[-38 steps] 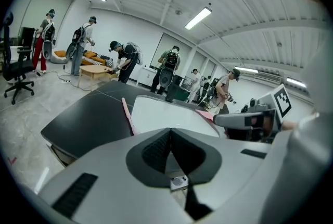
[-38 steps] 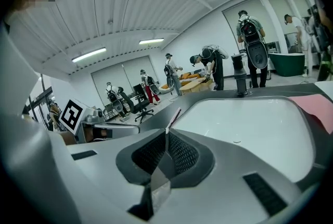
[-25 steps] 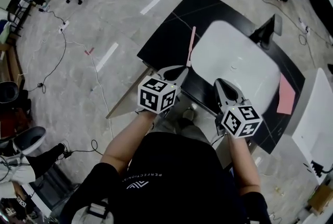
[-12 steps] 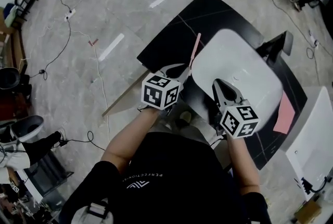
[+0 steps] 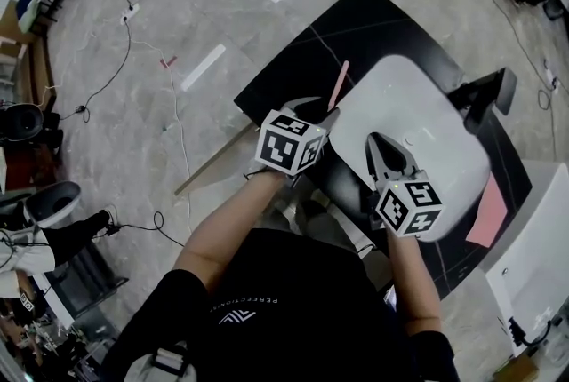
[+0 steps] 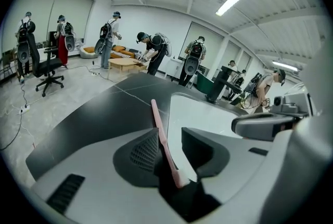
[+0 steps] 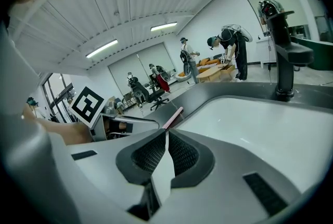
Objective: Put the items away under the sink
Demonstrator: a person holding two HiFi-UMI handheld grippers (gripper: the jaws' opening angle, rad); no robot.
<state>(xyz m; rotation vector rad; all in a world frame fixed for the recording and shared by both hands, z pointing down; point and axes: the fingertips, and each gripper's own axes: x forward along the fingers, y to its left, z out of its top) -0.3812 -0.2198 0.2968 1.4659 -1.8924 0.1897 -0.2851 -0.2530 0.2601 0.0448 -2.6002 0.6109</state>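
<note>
Little of the task looks done. The one item in play, a thin pink stick (image 6: 157, 119), is up on the black table (image 5: 302, 60), running along the left rim of the white sink (image 5: 418, 105), not below it. The left gripper (image 6: 169, 137) has its jaws apart and they have just been opening. The near end of the stick lies between them and leans along the left pad, while the right pad stands clear, so nothing is clamped. The right gripper (image 7: 165, 133) hovers over the near part of the basin with its jaws closed together and nothing between them. A flat pink piece (image 5: 487, 213) lies on the table to the right of the sink, past the black faucet (image 5: 484, 96), and neither gripper is near it. Below the table's near-left edge a tan panel (image 5: 218, 163) juts out, perhaps an open cabinet door, but the space under the sink itself is hidden, so whether anything is stored there cannot be told. As it stands, the stick has yet to be taken in a firm hold and carried down, and the flat pink piece – if it counts among the items – is left to do as well.
</note>
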